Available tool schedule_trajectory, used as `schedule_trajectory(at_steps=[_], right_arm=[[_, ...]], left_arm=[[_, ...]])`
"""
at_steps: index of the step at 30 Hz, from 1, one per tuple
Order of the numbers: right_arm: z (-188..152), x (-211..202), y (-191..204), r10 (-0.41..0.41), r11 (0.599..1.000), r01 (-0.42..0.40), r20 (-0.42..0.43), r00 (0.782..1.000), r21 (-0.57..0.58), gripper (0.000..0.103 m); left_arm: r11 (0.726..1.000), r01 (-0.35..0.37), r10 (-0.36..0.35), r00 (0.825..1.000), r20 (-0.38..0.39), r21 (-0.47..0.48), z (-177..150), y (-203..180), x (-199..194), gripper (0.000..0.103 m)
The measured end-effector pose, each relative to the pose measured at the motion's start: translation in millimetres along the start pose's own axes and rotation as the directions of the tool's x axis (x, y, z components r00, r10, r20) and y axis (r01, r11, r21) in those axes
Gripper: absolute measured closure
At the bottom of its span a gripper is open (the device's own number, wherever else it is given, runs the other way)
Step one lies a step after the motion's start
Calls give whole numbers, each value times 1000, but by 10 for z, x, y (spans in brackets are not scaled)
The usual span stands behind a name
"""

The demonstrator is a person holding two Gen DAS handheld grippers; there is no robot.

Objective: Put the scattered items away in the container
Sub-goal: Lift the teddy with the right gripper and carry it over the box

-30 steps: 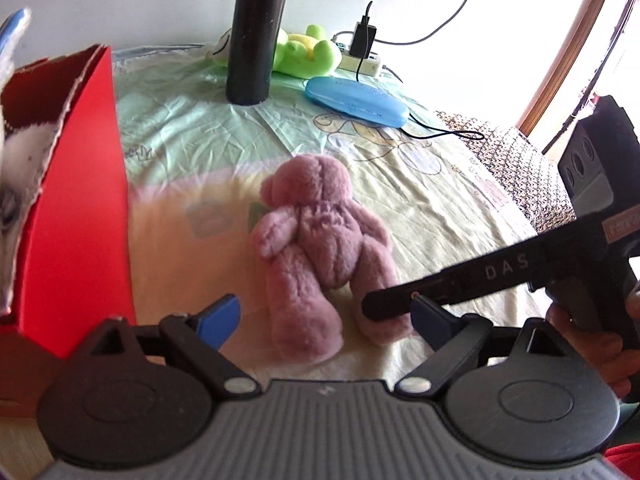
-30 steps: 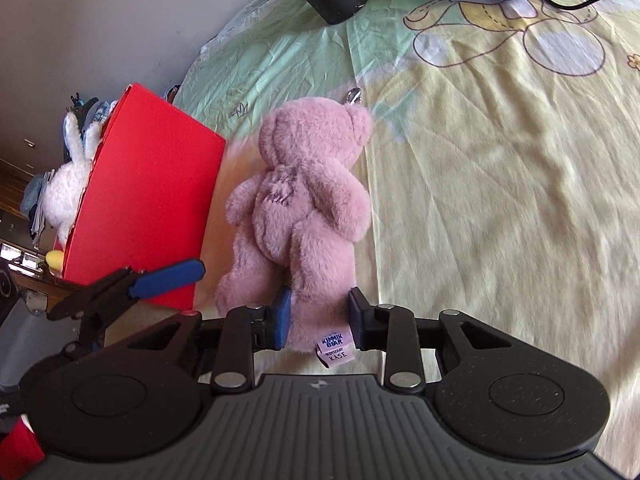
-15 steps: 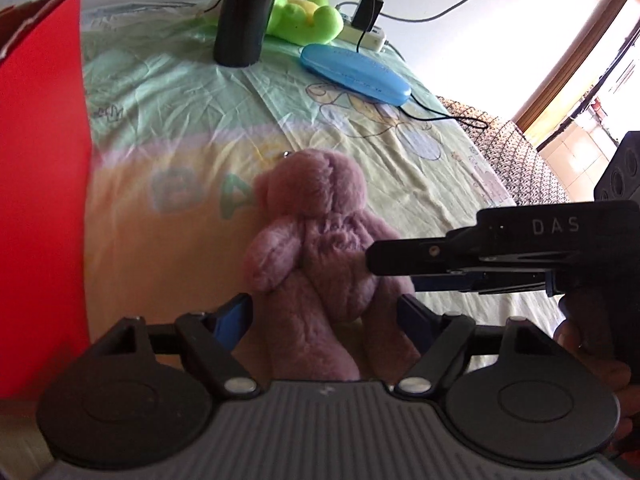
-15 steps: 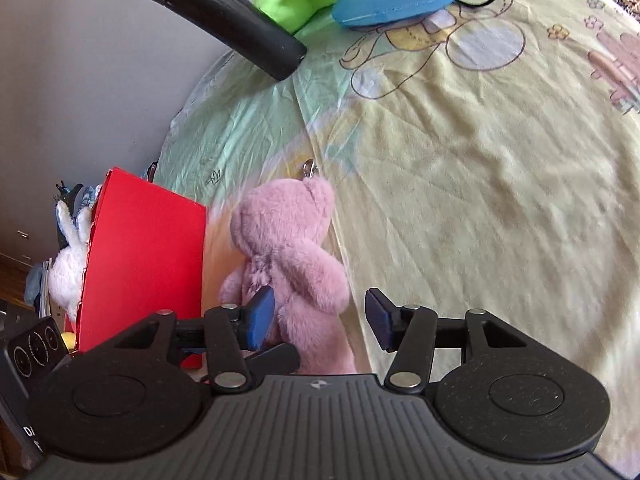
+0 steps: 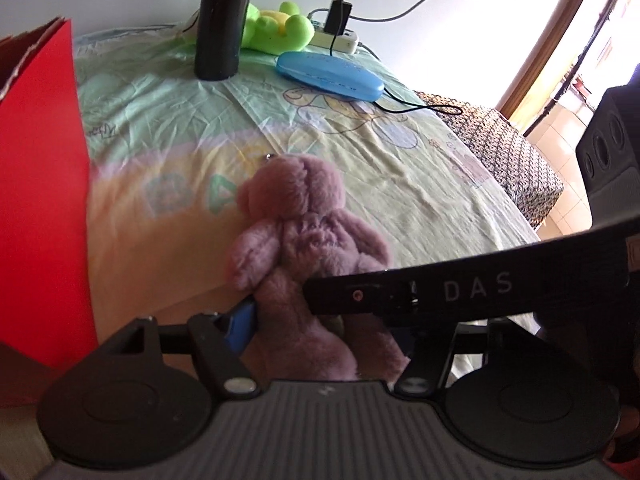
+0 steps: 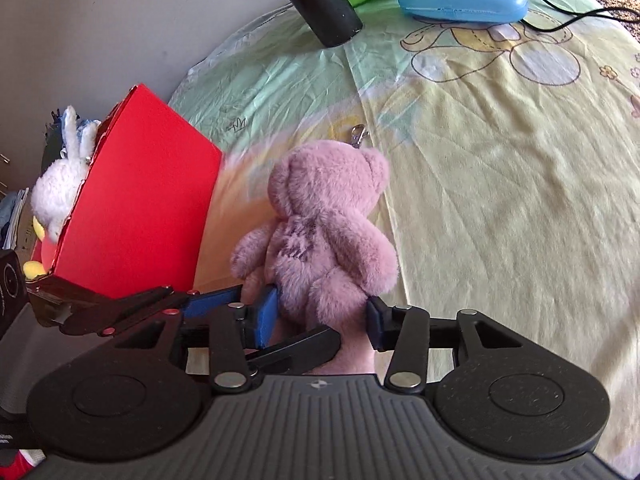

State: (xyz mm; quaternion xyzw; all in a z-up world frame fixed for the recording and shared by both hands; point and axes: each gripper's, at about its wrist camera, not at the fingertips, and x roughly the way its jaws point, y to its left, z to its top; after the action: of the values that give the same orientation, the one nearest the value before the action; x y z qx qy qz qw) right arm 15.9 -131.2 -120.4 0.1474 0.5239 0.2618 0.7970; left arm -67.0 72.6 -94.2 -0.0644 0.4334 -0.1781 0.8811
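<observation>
The left gripper (image 5: 320, 322) is closing on the lower body of the pink plush bear (image 5: 308, 248); its blue pad on one side presses into the fur at the bear's hip, while the other finger is hidden behind the right gripper's black arm, so a full pinch cannot be confirmed there. The right gripper (image 6: 320, 314) is closing too, with the bear's legs between its fingers (image 6: 266, 316): one blue pad touches the fur and the opposite pad sits at the edge of the other leg. In the right wrist view the left gripper's fingers reach in from the lower left, crossing beneath the bear.

The bear lies face down on the pastel cartoon-print sheet (image 6: 500, 184), a small metal clip at its head, just beside the red cardboard box (image 6: 140, 200). The box stands open, and a white plush rabbit (image 6: 60, 184) with blue-lined ears pokes out of it, something yellow showing below.

Farther back on the sheet stand a black cylinder (image 5: 222, 20), a green plush toy (image 5: 276, 26) and a blue glasses case (image 5: 330, 76), with a power strip (image 5: 340, 40) and black cable behind.
</observation>
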Motion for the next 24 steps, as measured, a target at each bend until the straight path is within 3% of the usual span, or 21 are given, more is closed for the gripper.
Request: schedule_trajectory(at_steps=[3,9,12,17,24], right_arm=[[-156,-57,83,23,1000,-23,-22,999,-14,57],[-539,-136,442,11,985,-19,-46,999,-171,59],[-657,-152,594,12,981,-19,-38,999,-196,59],[-794,-243,832,23,991,-20,20,1000,-134,60],[-1103,-327,1442,28,999,-26,82,996,-22,61]], left_arm=[[999,-1,1,1000,5,54,-162,-50,-182,37],[995,40,-37,999,-34,94,-472,11,-520,37],[988,40,-34,999,-39,148,-560,54,-688,37],[971,86,-84,996,-16,222,-616,229,-1039,37],[919,171,-177,984,-16,356,-761,673,-1720,37]])
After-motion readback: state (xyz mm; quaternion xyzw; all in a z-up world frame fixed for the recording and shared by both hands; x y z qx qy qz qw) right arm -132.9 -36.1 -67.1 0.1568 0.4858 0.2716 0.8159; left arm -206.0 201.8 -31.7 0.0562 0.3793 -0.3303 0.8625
